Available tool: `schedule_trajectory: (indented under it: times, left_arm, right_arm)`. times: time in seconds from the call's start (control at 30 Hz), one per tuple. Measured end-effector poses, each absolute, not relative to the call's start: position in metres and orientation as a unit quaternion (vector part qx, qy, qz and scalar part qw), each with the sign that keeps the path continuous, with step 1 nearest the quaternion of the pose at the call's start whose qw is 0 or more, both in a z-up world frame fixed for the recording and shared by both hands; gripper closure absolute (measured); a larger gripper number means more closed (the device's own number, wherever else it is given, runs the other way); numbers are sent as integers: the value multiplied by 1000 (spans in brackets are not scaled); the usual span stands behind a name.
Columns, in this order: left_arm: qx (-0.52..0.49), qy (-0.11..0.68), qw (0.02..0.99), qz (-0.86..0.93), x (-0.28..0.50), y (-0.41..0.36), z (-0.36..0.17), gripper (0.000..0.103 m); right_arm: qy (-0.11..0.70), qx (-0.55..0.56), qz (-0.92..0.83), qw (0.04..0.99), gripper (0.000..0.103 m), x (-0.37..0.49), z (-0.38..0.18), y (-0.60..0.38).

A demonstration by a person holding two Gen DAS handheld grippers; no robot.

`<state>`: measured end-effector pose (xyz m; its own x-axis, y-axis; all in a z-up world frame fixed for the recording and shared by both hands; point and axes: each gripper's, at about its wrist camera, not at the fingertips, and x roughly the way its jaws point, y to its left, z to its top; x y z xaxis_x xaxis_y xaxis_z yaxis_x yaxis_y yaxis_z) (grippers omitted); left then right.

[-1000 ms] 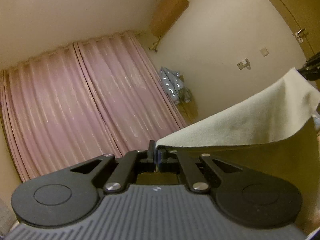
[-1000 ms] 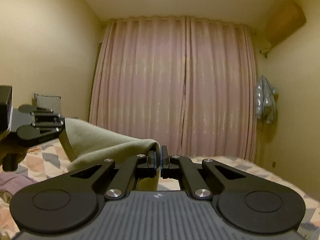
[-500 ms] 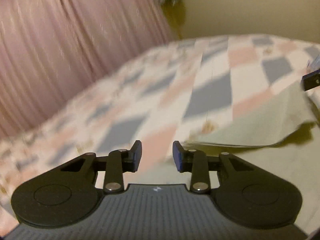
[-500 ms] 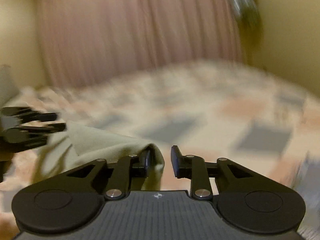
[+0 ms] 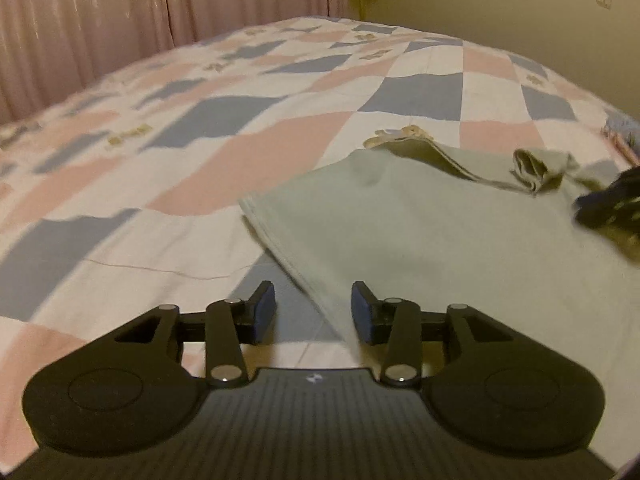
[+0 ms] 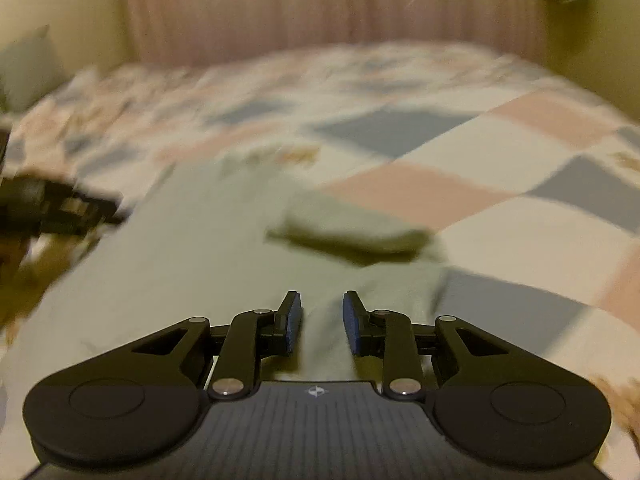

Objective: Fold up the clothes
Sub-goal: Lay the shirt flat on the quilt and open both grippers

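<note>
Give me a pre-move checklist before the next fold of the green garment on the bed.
1. Left gripper free of cloth: ok, jaws opening, nothing pinched.
2. Right gripper free of cloth: ok, jaws opening above the fabric.
3. Green garment lying on the quilt: ok.
4. Garment smooth: not ok, a bunched fold sits at its far right.
5. Near hem aligned: cannot tell, hidden below the grippers.

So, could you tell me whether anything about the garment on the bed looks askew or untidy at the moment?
Mostly it lies flat, but the pale green garment has a bunched, rolled-up bit at its far edge on the patchwork bedspread, which looks crumpled rather than smoothed. The right wrist view is too blurred to add more.
</note>
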<state>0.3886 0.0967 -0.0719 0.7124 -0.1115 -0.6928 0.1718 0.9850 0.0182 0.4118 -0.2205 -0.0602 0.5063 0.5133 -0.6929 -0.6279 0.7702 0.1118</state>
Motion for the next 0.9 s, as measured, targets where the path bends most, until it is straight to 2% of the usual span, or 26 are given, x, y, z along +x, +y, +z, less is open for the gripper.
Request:
schedule_trajectory:
  times: [0.13, 0.23, 0.33, 0.47, 0.67, 0.9]
  left_arm:
    - [19, 373, 924, -79, 407, 100, -76, 52]
    - [17, 369, 926, -76, 411, 103, -79, 50]
    - [1, 366, 927, -78, 412, 107, -81, 50]
    - [-8, 363, 929, -75, 405, 109, -78, 50]
    - [7, 346, 934, -86, 347, 104, -56, 50]
    - [15, 352, 930, -106, 229, 98, -44, 47]
  right_arm:
    - [379, -96, 343, 854, 78, 456, -64, -208]
    - [295, -130, 257, 911, 77, 481, -52, -212]
    - [258, -68, 227, 937, 72, 492, -37, -230]
    - [262, -55, 235, 934, 59, 461, -36, -243]
    - [310, 20, 245, 918, 59, 379, -37, -298]
    - [368, 97, 243, 892, 59, 269, -48, -331]
